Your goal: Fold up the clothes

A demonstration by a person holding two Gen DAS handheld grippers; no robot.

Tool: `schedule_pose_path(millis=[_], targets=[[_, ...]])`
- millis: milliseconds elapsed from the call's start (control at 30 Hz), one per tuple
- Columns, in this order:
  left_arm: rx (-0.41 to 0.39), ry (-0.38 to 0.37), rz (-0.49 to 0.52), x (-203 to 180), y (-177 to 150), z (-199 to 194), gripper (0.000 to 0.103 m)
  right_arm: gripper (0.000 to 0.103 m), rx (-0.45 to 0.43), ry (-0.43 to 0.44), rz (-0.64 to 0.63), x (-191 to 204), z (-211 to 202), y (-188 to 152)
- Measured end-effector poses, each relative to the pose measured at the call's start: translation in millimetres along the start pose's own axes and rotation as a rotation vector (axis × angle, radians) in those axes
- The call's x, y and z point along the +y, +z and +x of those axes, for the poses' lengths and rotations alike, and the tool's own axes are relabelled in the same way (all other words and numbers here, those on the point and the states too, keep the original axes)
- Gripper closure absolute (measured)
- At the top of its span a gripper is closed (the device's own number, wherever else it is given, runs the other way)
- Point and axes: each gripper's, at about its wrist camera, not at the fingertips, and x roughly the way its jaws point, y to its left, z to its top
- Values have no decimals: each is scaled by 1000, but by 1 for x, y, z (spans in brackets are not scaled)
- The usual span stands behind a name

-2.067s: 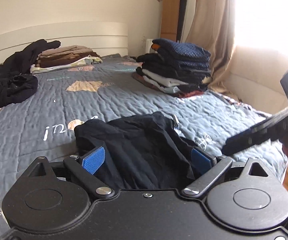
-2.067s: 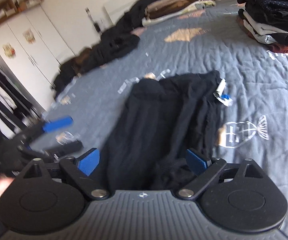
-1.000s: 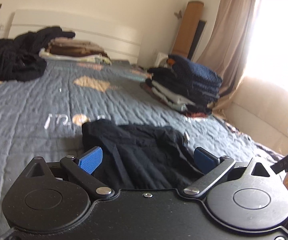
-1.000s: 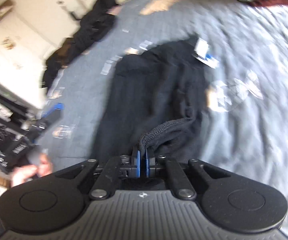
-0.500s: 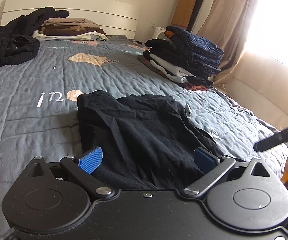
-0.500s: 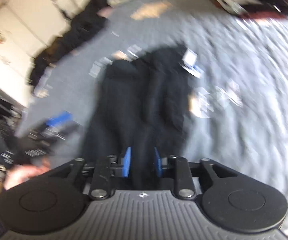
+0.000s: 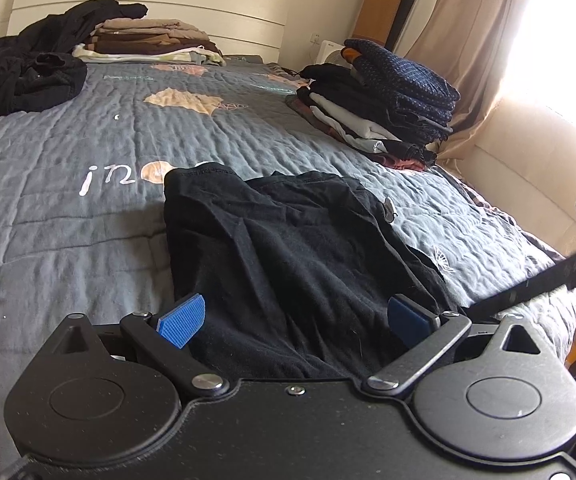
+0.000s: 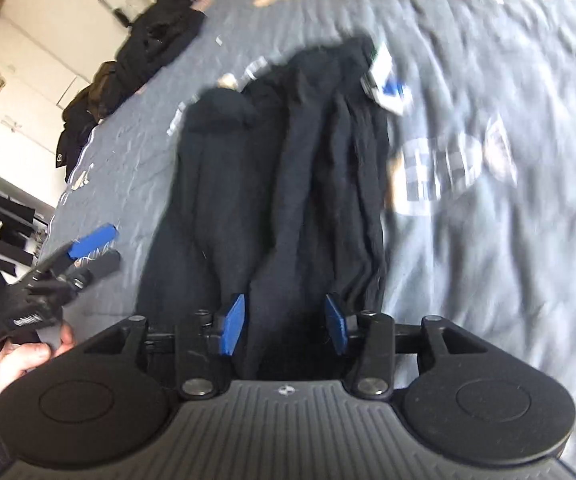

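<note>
Two claws hover over the black garment [image 7: 296, 248] lying on our bed [image 7: 68, 208]. Our left claw [image 7: 294, 320] gapes wide; our right claw [image 8: 284, 324] has just been opening, cloth loose between its pads.

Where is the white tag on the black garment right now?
In the right wrist view, the white tag sits at the black garment's far right corner, on the grey quilt.

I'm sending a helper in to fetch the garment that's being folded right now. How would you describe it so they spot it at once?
Start at the grey quilt covering the bed and go to its near edge, away from the headboard. The black garment lies there alone, spread flat in loose lengthwise folds with a small white tag at its far end. The other dark clothes sit in heaps or a stack farther up.
</note>
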Motion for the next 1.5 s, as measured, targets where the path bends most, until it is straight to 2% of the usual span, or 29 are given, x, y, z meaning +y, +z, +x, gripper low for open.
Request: schedule_pose_path(millis=[67,133,300,400,567,600,700,867,900,967,1133,1233,1300,1367,1500], targets=[[2,-2,3,-1,0,1,5,54,-41,45,-24,9,-4,20],[4,0,11,-1,-1,1,5,44,-67,52,-61,18,3,44],[7,19,5,5,-1,4,5,42,-71,-6,-111,16,34,92],[8,29,-6,10,-1,6,5,41,-61,-14,-119,12,56,107],[22,35,-5,13,-1,12,5,41,-19,130,-142,9,82,125],[26,35,-3,13,-1,13,5,41,-8,128,-139,5,89,129],[37,36,4,12,-2,14,5,41,39,92,-79,-20,112,141],[44,26,-1,14,-2,13,5,44,38,247,128,-68,115,147],[45,5,-17,15,-2,12,5,43,25,259,144,-69,110,146],[41,-98,-60,17,-1,9,5,40,7,290,137,-64,98,144],[96,-483,-253,17,-8,16,5,40,40,414,40,-32,84,140],[183,-634,-357,15,-22,35,5,37,80,496,19,-13,93,141],[245,-647,-401,16,-34,49,5,37,122,508,10,-4,108,141],[289,-624,-420,18,-44,61,5,37,157,510,8,5,128,142],[305,-601,-436,21,-54,70,5,37,187,500,24,4,160,148]])
